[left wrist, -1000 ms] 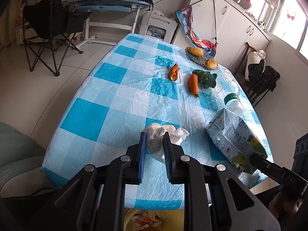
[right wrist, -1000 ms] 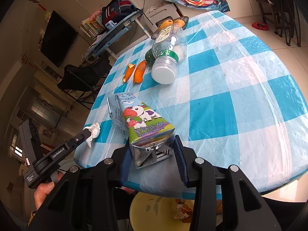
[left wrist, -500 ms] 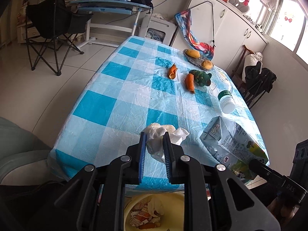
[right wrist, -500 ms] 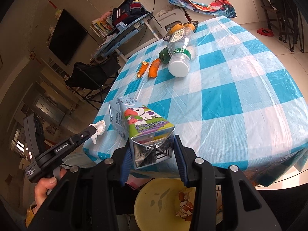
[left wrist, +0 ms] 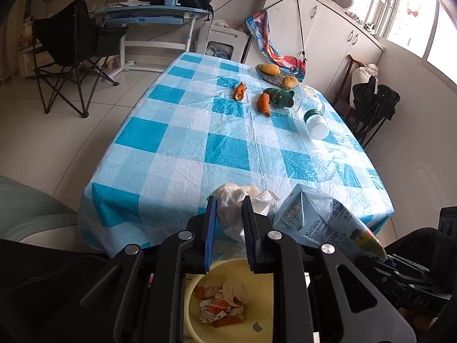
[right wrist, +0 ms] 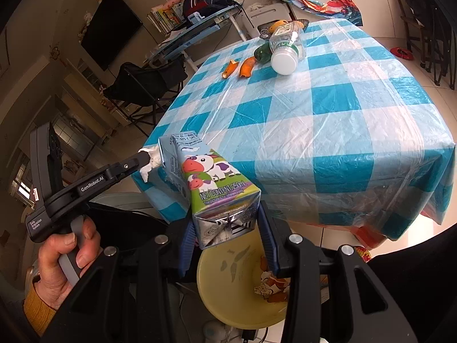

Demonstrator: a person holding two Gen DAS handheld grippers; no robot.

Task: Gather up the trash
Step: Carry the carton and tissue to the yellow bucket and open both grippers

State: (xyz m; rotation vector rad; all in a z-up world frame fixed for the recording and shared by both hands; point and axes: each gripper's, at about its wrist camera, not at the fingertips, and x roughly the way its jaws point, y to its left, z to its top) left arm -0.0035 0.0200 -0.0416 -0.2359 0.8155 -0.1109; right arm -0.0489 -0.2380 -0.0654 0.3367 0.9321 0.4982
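My left gripper [left wrist: 228,208] is shut on a crumpled white tissue [left wrist: 238,200], held off the near table edge above a yellow bin [left wrist: 228,303] that holds paper and peel scraps. My right gripper [right wrist: 227,228] is shut on a milk carton [right wrist: 211,183] printed with cows, also over the yellow bin [right wrist: 237,280]. The carton [left wrist: 322,220] shows at the right of the left wrist view. In the right wrist view the left gripper [right wrist: 148,158] and its tissue [right wrist: 151,163] sit just left of the carton, with a hand [right wrist: 62,260] on the handle.
The blue-checked table [left wrist: 228,131] carries two orange peels [left wrist: 264,101], a green item [left wrist: 278,97], a lying plastic bottle [left wrist: 315,120] and a fruit dish [left wrist: 274,73]. A folding chair [left wrist: 71,48] and a desk [left wrist: 151,14] stand beyond. A grey seat [left wrist: 25,211] is at left.
Both grippers have pulled back off the table toward its near edge, carrying the tissue and the carton. The yellow bin has come into fuller view beneath them.
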